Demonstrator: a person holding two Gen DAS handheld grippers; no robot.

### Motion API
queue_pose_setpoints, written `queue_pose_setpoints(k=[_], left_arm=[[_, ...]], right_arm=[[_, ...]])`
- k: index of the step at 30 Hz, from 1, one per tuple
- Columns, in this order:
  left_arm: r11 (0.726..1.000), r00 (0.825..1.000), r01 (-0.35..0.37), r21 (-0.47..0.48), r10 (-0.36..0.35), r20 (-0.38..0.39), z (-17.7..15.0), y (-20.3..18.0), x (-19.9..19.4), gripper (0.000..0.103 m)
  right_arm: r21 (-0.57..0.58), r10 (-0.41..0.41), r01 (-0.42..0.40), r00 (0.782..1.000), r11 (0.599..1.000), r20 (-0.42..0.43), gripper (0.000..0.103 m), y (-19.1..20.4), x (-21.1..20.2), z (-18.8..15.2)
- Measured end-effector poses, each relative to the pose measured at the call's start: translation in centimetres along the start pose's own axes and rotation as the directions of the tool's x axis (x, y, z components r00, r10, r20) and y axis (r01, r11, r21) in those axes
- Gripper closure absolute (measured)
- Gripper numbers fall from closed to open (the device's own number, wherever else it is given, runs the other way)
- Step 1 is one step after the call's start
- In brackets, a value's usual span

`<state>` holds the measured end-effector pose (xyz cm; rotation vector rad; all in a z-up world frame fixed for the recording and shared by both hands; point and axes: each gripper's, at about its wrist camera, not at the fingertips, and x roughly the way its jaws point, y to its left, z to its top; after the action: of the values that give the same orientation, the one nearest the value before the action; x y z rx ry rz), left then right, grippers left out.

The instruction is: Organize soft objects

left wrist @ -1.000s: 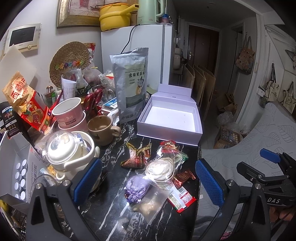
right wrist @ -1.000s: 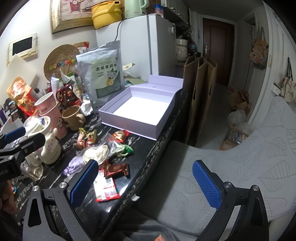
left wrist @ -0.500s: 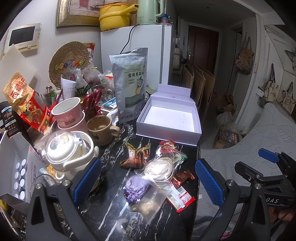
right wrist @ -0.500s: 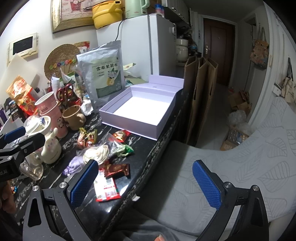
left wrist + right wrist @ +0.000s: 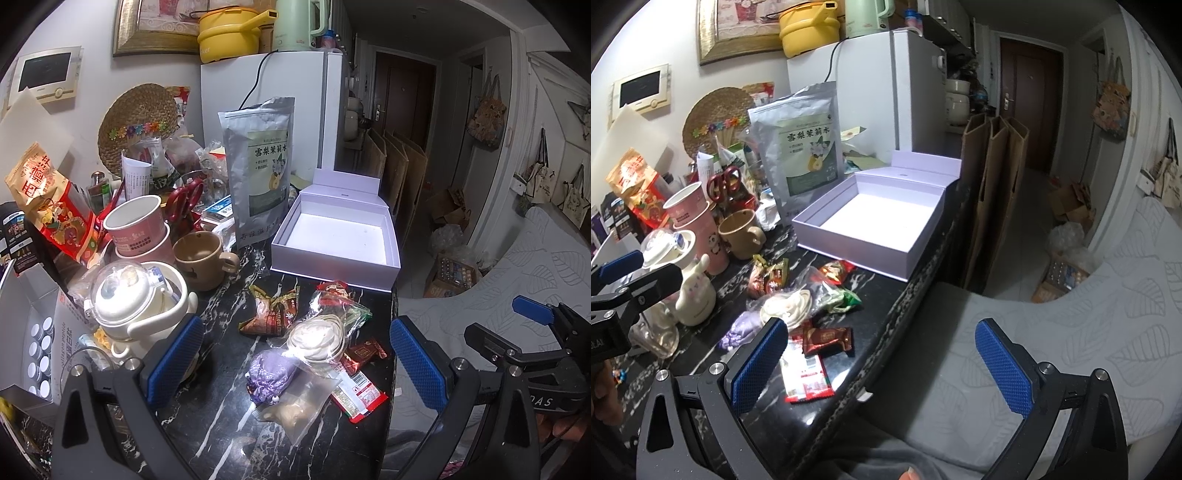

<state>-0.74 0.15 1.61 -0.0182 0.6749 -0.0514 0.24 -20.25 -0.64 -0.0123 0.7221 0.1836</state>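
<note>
Nothing moved; only right view shows bedding (image 5: pixel 1071 332).

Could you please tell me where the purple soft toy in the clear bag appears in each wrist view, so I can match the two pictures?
Left wrist view: the purple soft toy lies low and centre on the black marble counter, between the open left tool's pads.
Right wrist view: the toy sits lower left, partly hidden behind the right tool's near pad.
Shared landmark: the open lilac box lies beyond it in both.
</note>
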Motion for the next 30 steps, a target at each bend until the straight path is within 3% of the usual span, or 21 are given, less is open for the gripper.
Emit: queue_pose_setpoints(k=[17,30], left_arm=[[1.000,1.000,0.026,0.004,-0.026,0.001,-0.4,0.0,0.5,0.000],[0.997,0.999,0.052,0.049,-0.051,-0.011,-1.5,-1.1,2.5,0.000]], right_arm=[[-0.037,0.037,-0.036,0.999,0.999,0.019,0.000,-0.1,0.5,-0.2],[-0.026,0.137,-0.138,0.990,0.990,-0.032,0.000,-1.6,3.3,-1.2]])
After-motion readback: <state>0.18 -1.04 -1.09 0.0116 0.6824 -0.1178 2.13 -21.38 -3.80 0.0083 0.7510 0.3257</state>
